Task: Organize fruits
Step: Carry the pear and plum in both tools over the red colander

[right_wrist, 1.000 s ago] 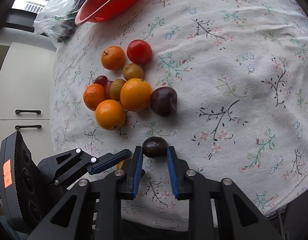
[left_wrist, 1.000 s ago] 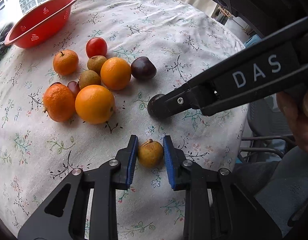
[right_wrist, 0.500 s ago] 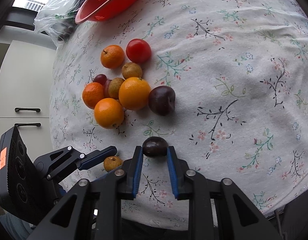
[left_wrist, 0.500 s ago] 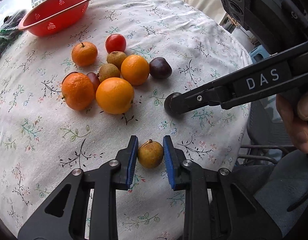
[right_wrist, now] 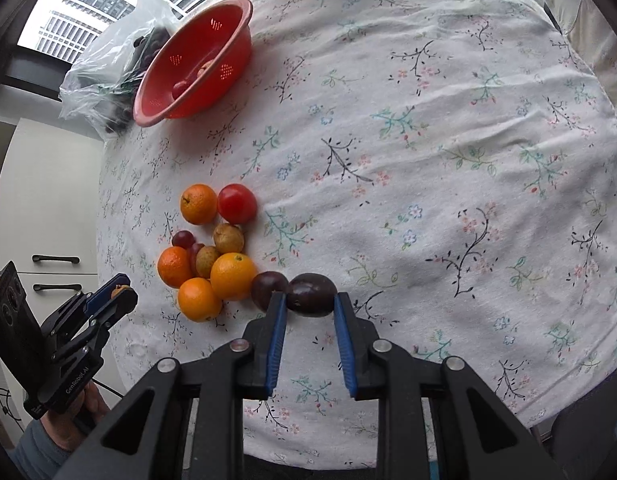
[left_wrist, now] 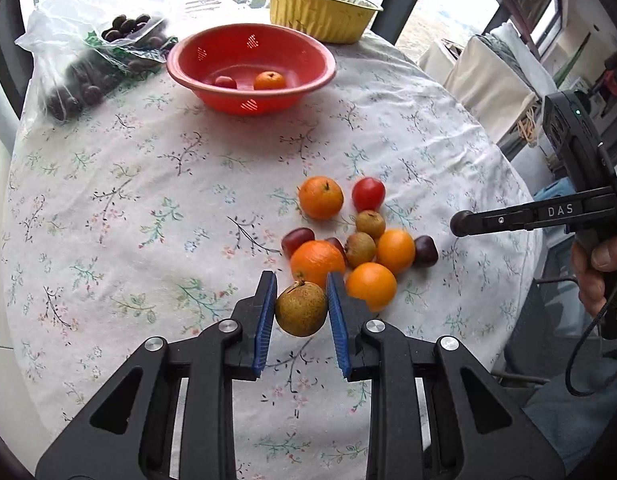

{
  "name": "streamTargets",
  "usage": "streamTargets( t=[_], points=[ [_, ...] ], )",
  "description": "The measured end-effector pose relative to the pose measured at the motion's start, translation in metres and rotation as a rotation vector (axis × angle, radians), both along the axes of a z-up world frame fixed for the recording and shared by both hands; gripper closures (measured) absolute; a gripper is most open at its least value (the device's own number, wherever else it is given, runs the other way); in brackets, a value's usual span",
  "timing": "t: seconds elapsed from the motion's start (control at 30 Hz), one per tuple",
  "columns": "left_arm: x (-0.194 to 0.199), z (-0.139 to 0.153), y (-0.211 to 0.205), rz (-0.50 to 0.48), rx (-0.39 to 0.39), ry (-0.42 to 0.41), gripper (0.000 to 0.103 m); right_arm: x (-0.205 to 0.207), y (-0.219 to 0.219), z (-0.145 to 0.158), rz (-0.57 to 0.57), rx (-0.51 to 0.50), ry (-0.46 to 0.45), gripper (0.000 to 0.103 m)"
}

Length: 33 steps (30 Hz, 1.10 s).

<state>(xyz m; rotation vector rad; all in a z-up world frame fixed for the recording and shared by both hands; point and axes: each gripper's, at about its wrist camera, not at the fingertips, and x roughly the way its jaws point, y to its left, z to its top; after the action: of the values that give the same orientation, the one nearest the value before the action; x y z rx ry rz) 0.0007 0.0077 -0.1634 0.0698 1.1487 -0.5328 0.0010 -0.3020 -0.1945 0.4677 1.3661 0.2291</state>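
From the left wrist camera, the left gripper (left_wrist: 301, 309) pinched a small brown pear (left_wrist: 300, 309) clear of the flowered tablecloth (left_wrist: 148, 200), near the heap of oranges (left_wrist: 317, 261); a red bowl (left_wrist: 212, 80) sat well beyond. From the right wrist camera, the right gripper (right_wrist: 310, 301) pinched a dark plum (right_wrist: 311, 294), just beside another plum (right_wrist: 266, 289).

"DAS" on right hand-held gripper (left_wrist: 460, 224) — "CenRoboLAI" on left hand-held gripper (right_wrist: 118, 294)
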Motion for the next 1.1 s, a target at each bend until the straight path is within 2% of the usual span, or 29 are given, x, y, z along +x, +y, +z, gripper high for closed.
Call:
streamTargets(
  t=[0.23, 0.53, 0.67, 0.8, 1.1],
  points=[
    [0.061, 0.038, 0.019, 0.092, -0.005, -0.085, 0.079, 0.058, -0.02, 0.04, -0.009, -0.014, -0.106, 0.076],
    [0.146, 0.058, -0.007, 0.109, 0.023, -0.13, 0.079, 0.147, 0.014, 0.077, 0.111, 0.008, -0.217, 0.076],
    [0.179, 0.043, -0.023, 0.104, 0.045, -0.113, 0.079, 0.182, 0.043, 0.078, 0.181, 0.005, -0.241, 0.076],
    [0.202, 0.02, -0.038, 0.094, 0.069, -0.069, 0.079, 0.214, 0.064, 0.066, 0.222, 0.009, -0.22, 0.076],
    [0.224, -0.014, -0.055, 0.095, 0.09, -0.019, 0.079, 0.248, 0.091, 0.036, 0.274, -0.029, -0.175, 0.076]
  ],
)
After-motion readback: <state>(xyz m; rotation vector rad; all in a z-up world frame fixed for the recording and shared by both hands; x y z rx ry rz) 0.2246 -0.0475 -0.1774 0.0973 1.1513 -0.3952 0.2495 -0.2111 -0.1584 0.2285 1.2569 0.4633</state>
